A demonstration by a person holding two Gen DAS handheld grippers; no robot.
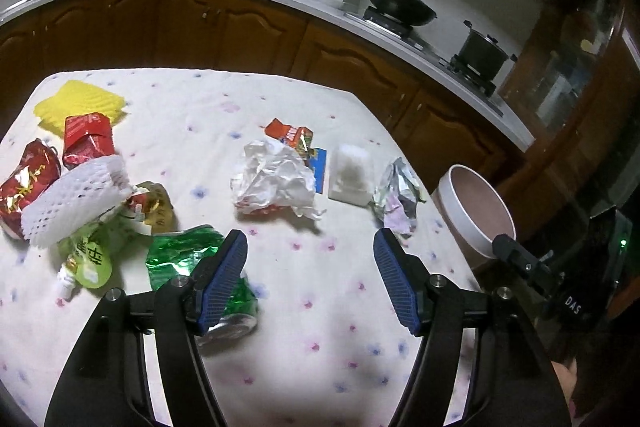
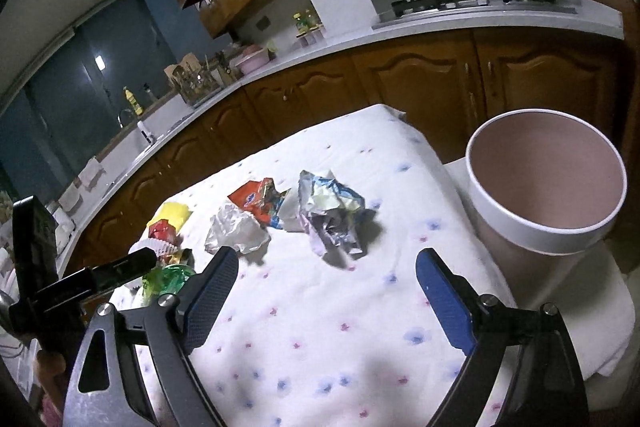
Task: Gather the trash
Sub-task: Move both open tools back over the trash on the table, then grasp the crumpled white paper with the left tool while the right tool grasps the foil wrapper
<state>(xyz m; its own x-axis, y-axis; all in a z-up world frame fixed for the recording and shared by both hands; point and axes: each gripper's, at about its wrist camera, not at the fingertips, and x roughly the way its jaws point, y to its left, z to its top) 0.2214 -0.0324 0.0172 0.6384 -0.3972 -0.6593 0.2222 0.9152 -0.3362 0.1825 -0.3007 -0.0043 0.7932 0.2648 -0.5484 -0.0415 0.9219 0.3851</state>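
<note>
Trash lies scattered on a flowered white tablecloth [image 1: 280, 99]. In the left wrist view my left gripper [image 1: 310, 241] is open over bare cloth, nothing between its blue pads. A crushed green can [image 1: 182, 259] lies beside its left finger. Ahead are crumpled white paper [image 1: 276, 181], a white foam block [image 1: 352, 171] and a silver foil wrapper [image 1: 396, 193]. At the left are red packets [image 1: 86, 141], a white foam net [image 1: 76, 201] and a yellow foam sheet [image 1: 78, 101]. My right gripper [image 2: 326, 261] is open, empty, short of the foil wrapper [image 2: 332, 211]. A pink bin [image 2: 548, 183] stands at the table's right edge.
Wooden kitchen cabinets [image 1: 240, 27] and a white counter run behind the table. A wok [image 1: 396, 3] and a pot [image 1: 482, 53] sit on the stove. The bin [image 1: 474, 211] stands off the table's right corner. The other gripper's black body [image 2: 80, 279] shows at the left of the right wrist view.
</note>
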